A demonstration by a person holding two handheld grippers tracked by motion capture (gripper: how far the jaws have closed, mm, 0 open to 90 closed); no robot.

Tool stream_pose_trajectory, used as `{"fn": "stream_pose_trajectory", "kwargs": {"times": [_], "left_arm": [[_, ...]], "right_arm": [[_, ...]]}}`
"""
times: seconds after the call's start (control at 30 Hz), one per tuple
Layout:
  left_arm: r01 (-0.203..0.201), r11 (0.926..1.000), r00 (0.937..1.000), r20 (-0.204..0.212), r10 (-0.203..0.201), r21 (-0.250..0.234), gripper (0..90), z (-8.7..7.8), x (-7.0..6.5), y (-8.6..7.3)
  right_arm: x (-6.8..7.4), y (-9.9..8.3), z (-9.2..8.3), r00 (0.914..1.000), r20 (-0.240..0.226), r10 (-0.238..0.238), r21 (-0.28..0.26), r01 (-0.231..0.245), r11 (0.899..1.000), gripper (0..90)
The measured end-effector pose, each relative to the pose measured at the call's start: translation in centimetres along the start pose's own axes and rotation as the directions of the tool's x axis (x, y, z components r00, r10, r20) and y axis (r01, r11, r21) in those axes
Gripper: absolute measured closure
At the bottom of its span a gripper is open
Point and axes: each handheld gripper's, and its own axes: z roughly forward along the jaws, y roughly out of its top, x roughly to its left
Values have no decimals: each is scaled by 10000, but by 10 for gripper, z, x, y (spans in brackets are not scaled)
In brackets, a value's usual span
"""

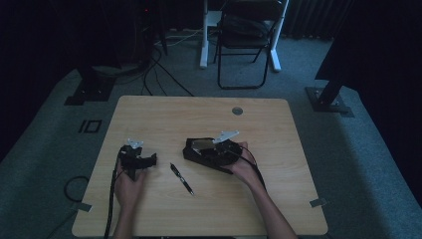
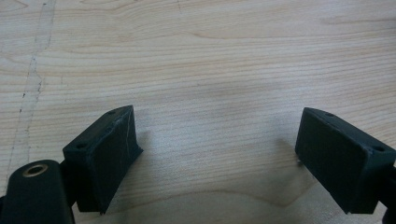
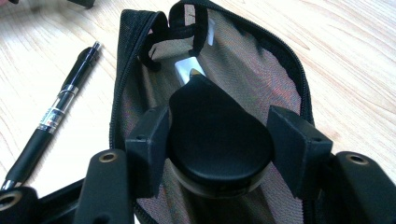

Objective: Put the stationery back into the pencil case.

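On a wooden table [image 1: 259,199], the right gripper [image 3: 218,144] clasped a black teardrop-shaped tool [image 3: 217,140] over an open mesh pouch [image 3: 275,70], seen close; a pen [image 1: 181,178] lay beside. The left gripper [image 2: 215,154] gaped, empty.

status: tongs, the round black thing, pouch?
Right tongs shut on round black object, over open mesh pouch. Left tongs open over bare table. Pen lies beside pouch, clear.

A pale wooden table [image 1: 209,209] carries a black pen [image 1: 181,178] and an open black mesh pouch [image 3: 261,60]. The pen lies left of the right gripper's fingers [image 3: 149,144]; the pouch lies under and beyond them.
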Motion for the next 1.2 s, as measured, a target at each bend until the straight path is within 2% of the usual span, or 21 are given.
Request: {"fn": "stream_pose_trajectory", "kwargs": {"times": [0.2, 0.4, 0.57, 0.8, 1.2], "left_arm": [[0, 10000, 10000, -1, 0, -2, 131, 0, 0, 0], [3, 10000, 10000, -6, -3, -5, 131, 0, 0, 0], [5, 10000, 10000, 0, -5, -7, 131, 0, 0, 0], [-4, 10000, 10000, -3, 4, -3, 131, 0, 0, 0], [15, 10000, 10000, -2, -15, -17, 131, 0, 0, 0]], "right_arm": [[0, 0, -1, 9999, -129, 64, -102, -65, 9999, 390], [1, 1, -5, 10000, -14, -56, -275, 55, 9996, 401], [3, 2, -9, 10000, 10, -93, -439, 93, 9990, 423], [6, 5, -19, 9994, 211, -288, -1008, 308, 9944, 500], [8, 9, -27, 9987, 353, -365, -1252, 407, 9913, 532]]}}
